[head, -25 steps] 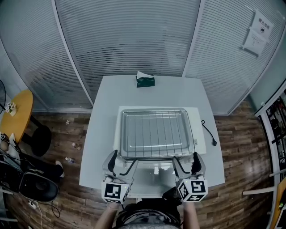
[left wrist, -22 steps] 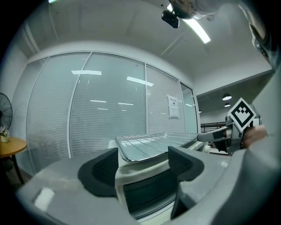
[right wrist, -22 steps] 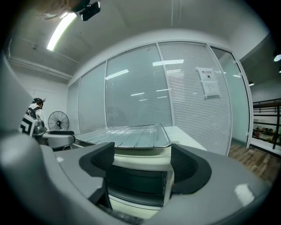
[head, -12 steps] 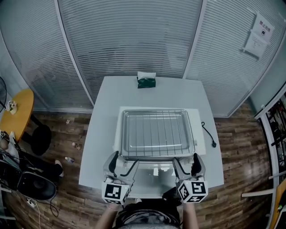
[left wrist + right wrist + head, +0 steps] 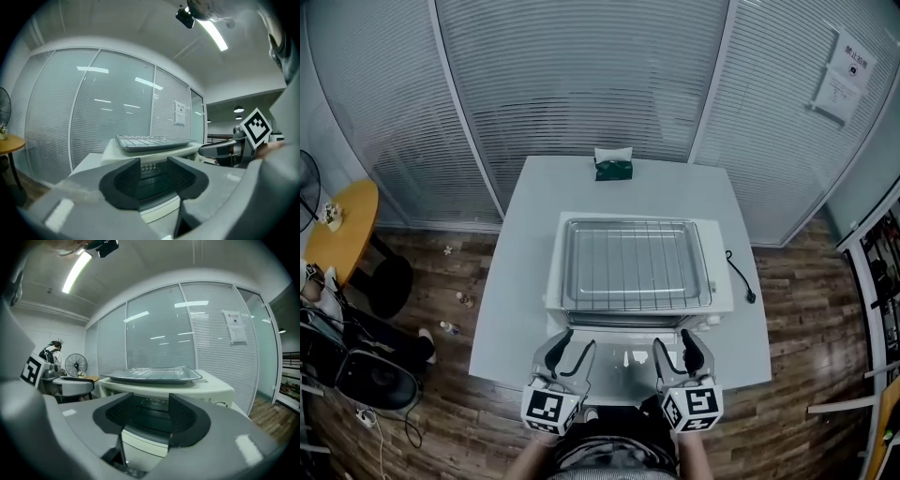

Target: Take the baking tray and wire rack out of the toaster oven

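Atop oven (image 5: 723,286): one tray (image 5: 566,274), one rack (image 5: 636,264)

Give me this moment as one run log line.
baking tray: atop toaster oven, wire rack on it | left tongs: empty, jaws just been closing | right tongs: empty, jaws just been closing

Cool, even light comes from a ceiling strip lamp (image 5: 213,33), mirrored as streaks in the glass partition (image 5: 117,108). Every view bows at its edges; both gripper views show blurred foregrounds and dark corners.
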Demonstrator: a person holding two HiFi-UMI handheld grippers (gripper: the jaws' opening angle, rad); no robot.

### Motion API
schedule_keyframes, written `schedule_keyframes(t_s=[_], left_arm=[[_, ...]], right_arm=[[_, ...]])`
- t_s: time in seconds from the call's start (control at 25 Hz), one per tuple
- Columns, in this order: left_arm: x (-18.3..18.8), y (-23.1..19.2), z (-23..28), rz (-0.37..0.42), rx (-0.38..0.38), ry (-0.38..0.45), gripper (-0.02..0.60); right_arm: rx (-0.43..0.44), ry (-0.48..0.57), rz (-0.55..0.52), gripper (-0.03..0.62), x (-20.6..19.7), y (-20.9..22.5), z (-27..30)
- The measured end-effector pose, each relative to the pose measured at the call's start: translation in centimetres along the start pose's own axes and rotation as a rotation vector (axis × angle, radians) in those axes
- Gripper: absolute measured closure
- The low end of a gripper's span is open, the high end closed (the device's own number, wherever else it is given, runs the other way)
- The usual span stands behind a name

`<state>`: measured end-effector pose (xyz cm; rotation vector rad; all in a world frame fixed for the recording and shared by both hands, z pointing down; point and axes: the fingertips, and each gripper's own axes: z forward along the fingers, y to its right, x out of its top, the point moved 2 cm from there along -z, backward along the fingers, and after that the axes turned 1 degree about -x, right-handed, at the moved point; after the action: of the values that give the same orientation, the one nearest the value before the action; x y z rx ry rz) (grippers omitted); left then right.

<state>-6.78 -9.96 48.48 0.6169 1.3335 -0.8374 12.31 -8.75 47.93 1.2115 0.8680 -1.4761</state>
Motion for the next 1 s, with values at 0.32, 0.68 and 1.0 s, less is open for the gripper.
schedule_keyframes(t_s=[0.32,0.68,1.0], left_arm=[[-1.6,4.0,-0.9,-0.025,-0.127,-0.035,0.577],[1.7,6.1,-1.8,0.024,-0.176,0.024,0.578],[6.7,6.6,-3.6,0.017,-0.159,0.115,0.578]], right_arm=[[0.15,-0.029,-0.022,0.517,-1.8,-5.8,-0.5],[0.231,0.05,-0.069,0.592,1.2,-9.5,-1.6],[0.258,0.155,-0.067,0.592,5.7,-10.9,-3.4]])
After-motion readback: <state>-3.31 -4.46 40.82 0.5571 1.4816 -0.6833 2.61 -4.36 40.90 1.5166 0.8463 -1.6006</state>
